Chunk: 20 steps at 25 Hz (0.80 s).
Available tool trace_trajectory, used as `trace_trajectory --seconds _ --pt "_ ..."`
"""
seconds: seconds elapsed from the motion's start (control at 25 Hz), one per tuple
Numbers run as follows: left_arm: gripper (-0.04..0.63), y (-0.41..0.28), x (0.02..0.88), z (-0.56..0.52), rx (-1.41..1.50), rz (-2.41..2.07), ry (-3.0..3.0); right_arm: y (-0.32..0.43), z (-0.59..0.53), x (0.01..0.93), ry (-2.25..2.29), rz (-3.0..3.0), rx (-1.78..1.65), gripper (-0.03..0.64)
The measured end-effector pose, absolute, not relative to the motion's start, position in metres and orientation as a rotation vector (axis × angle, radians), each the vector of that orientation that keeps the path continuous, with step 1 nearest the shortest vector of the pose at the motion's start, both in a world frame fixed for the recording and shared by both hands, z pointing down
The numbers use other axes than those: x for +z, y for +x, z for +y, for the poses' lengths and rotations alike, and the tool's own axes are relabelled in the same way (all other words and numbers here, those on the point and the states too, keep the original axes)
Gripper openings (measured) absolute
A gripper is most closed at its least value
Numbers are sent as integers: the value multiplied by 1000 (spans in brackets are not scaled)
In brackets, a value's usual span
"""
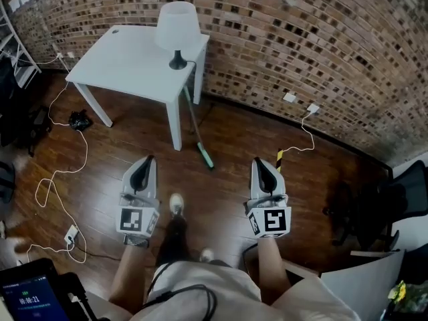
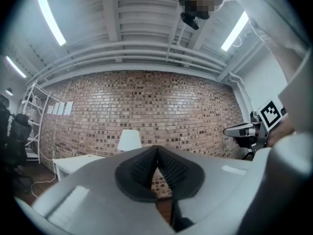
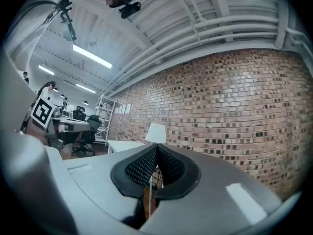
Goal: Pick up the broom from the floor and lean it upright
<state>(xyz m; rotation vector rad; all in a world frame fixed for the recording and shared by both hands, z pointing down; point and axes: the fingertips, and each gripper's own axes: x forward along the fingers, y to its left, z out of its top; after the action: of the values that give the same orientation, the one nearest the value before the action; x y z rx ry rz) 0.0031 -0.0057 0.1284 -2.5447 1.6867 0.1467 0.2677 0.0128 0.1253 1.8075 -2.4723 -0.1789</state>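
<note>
Broom (image 1: 195, 129) leans against white table (image 1: 127, 59); left gripper (image 1: 148, 160) and right gripper (image 1: 258, 160) jaws pressed together, empty

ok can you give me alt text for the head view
Seen from above, a person holds two empty, shut grippers, left gripper and right gripper, over a dark wooden floor. Ahead, a broom with a green head looks propped against a white table bearing a lamp, by a brick wall.
</note>
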Motion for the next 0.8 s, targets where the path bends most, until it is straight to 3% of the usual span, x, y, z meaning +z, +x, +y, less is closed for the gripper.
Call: trace_trajectory --seconds 0.4,0.8 --pt "2 37 94 108 155 1678 -2522 281 133 99 1743 -2567 -122 12" --pt "2 36 62 128 160 1600 -2532 285 164 66 1842 -2559 -122 12"
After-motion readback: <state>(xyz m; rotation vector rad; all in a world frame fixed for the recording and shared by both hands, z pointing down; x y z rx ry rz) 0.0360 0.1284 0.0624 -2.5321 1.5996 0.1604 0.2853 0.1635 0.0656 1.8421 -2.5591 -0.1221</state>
